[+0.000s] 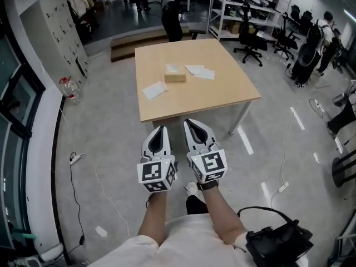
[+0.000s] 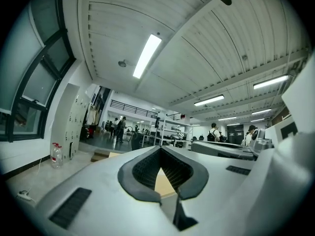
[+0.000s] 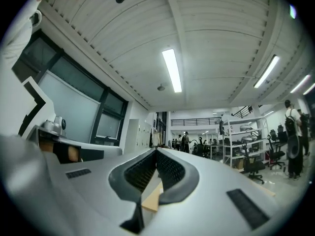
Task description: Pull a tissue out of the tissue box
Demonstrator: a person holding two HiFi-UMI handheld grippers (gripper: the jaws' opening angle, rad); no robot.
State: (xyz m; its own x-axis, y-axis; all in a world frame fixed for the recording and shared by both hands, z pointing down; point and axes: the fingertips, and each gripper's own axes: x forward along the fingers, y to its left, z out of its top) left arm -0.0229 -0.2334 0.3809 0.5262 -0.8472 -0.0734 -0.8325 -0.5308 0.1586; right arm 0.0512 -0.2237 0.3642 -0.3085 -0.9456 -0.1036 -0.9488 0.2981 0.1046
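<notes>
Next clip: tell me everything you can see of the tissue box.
The tissue box is a small tan, cardboard-looking block lying flat near the middle of the wooden table. A white tissue pokes from its top. Loose white sheets lie apart from it on both sides. Only the table touches it.

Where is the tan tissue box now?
In the head view, the tan tissue box sits near the middle of the light wooden table, with a loose white tissue to its left.
</notes>
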